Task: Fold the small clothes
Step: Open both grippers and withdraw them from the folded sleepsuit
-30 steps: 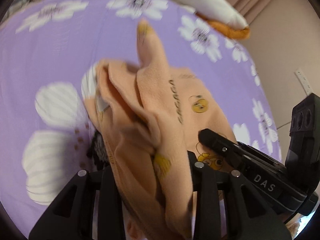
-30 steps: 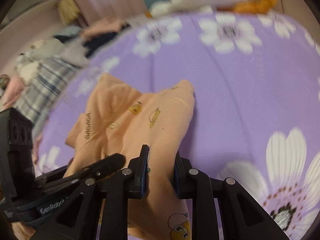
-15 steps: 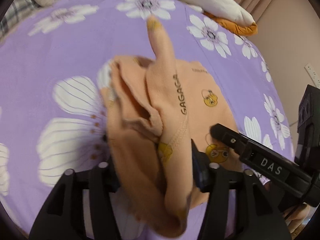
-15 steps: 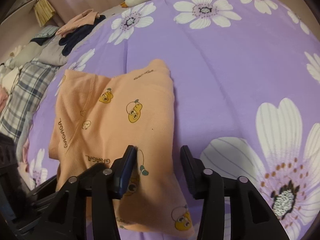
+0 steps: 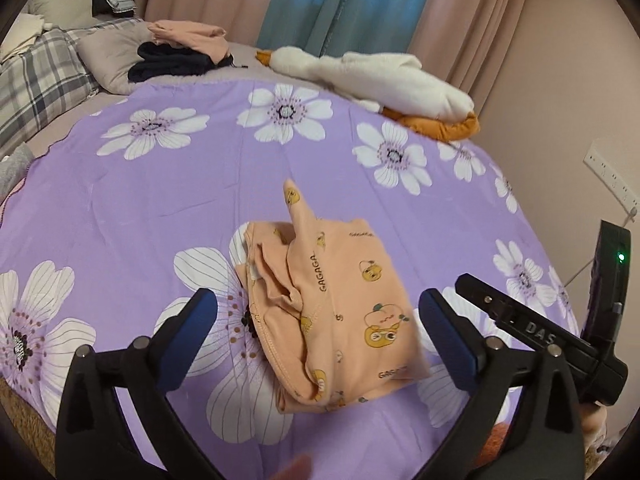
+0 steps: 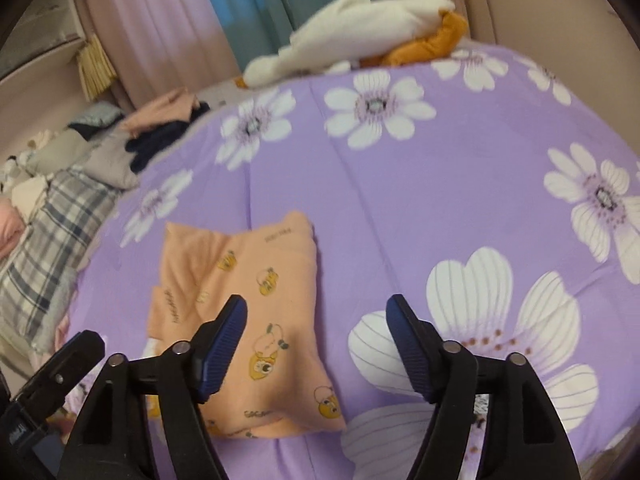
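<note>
A small peach garment (image 5: 340, 312) printed with yellow cartoon figures and the word GAGAGA lies folded in a bundle on the purple flowered bedspread (image 5: 160, 184). One narrow end of it pokes up toward the far side. My left gripper (image 5: 318, 318) hangs above it, jaws opening wide, pads clear of the cloth. In the right wrist view the same garment (image 6: 248, 304) lies flat below and left of my right gripper (image 6: 316, 324), whose jaws are also opening and hold nothing. The right gripper's black body shows at the right of the left wrist view.
A white and orange plush toy (image 5: 380, 80) lies at the bed's far edge. Folded pink and dark clothes (image 5: 180, 52), grey pillows and a plaid blanket (image 5: 36, 88) are at the far left. Curtains hang behind. A wall with a power strip (image 5: 608, 176) stands to the right.
Both grippers let go of the peach garment, opened wide and rose back from it. The garment now lies loose on the bedspread.
</note>
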Available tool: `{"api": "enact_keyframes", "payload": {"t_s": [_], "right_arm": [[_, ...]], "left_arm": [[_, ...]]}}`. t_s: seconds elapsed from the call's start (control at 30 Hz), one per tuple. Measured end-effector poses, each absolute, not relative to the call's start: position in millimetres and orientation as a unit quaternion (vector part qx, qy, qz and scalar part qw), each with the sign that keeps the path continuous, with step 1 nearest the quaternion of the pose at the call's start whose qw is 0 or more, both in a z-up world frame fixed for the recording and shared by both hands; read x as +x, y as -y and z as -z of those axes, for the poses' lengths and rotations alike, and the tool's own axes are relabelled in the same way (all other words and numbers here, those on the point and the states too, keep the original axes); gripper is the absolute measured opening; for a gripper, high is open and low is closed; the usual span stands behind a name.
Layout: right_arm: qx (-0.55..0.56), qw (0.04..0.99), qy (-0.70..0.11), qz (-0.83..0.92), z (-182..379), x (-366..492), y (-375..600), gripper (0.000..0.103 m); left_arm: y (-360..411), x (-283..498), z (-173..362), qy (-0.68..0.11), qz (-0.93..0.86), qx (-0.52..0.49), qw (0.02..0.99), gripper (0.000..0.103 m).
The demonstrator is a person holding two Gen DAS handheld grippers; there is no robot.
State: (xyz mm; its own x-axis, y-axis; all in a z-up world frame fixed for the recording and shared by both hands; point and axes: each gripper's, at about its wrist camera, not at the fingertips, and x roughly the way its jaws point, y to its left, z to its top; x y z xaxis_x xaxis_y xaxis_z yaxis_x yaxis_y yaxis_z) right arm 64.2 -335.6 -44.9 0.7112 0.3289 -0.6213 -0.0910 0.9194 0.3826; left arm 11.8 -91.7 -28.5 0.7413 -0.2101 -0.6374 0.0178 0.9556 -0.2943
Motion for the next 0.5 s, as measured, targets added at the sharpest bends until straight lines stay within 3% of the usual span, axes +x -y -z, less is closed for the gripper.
{"api": "enact_keyframes", "payload": {"t_s": [0.13, 0.5], "right_arm": [[0.156, 0.918, -0.343, -0.122, 30.9, 52.8, 333.6, 0.080], [0.152, 0.924, -0.334, -0.104, 29.6, 43.8, 329.0, 0.081]], "left_arm": [[92.2, 5.7, 19.5, -0.351, 0.056, -0.132, 0.925, 0.102], [97.6, -5.0, 15.0, -0.348, 0.035, -0.112, 0.930, 0.102]]}}
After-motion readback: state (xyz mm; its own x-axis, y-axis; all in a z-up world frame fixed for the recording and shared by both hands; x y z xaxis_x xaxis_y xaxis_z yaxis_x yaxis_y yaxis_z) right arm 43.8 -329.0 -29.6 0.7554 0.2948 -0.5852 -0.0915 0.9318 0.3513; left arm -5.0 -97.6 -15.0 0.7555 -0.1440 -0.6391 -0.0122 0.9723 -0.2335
